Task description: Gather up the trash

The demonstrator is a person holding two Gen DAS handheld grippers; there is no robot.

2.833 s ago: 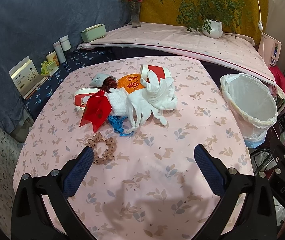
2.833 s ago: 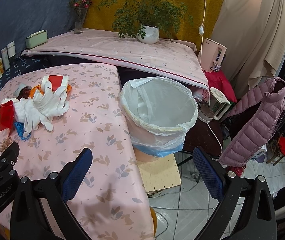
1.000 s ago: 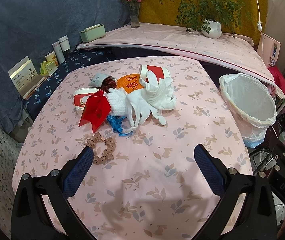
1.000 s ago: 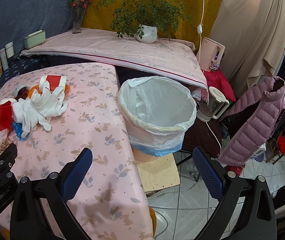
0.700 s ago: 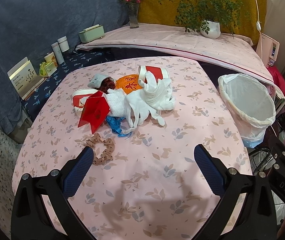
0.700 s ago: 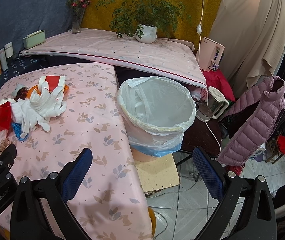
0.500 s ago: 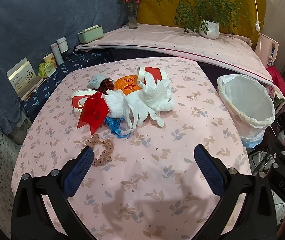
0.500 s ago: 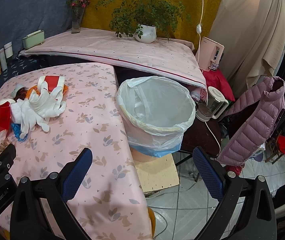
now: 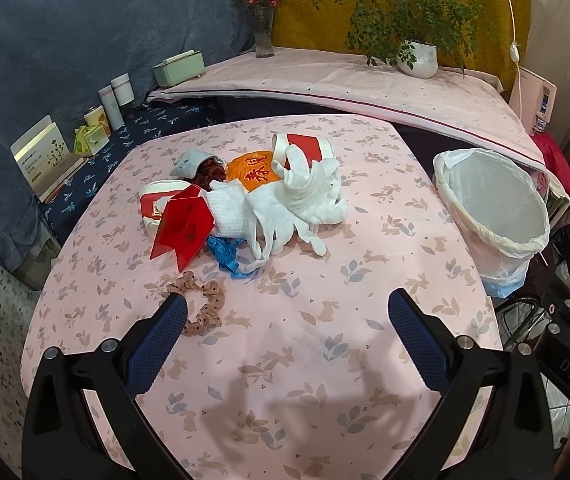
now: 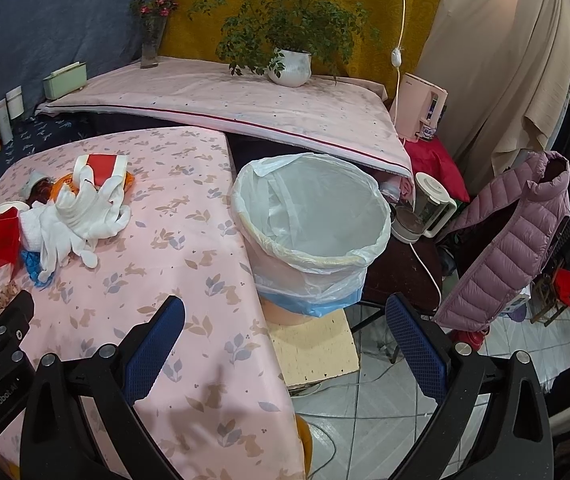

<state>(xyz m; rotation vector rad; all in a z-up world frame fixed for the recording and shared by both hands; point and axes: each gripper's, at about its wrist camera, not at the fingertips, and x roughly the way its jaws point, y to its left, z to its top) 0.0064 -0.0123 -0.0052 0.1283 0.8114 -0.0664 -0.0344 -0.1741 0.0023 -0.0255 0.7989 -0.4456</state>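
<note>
A pile of trash lies mid-table on the pink cloth (image 9: 305, 360): white gloves (image 9: 305, 196), a red card (image 9: 183, 226), an orange wrapper (image 9: 255, 166), red-and-white paper cups (image 9: 305, 145), a blue tape (image 9: 225, 254) and a brown scrunchie (image 9: 201, 304). My left gripper (image 9: 287, 308) is open and empty, just short of the scrunchie. A white-lined trash bin (image 10: 311, 220) stands off the table's right edge. My right gripper (image 10: 285, 312) is open and empty, above the table corner in front of the bin. The pile also shows in the right wrist view (image 10: 73, 212).
A raised pink-covered shelf (image 9: 345, 80) behind the table holds a potted plant (image 9: 417, 56), a vase (image 9: 263, 36) and a green box (image 9: 179, 66). Small containers (image 9: 115, 98) stand at the left. A kettle (image 10: 425, 208), a purple jacket (image 10: 513, 236) and a foam block (image 10: 313, 344) are by the bin.
Both grippers have drifted slightly; the pile and bin sit a little lower-left in view. Nothing was grasped or moved.
</note>
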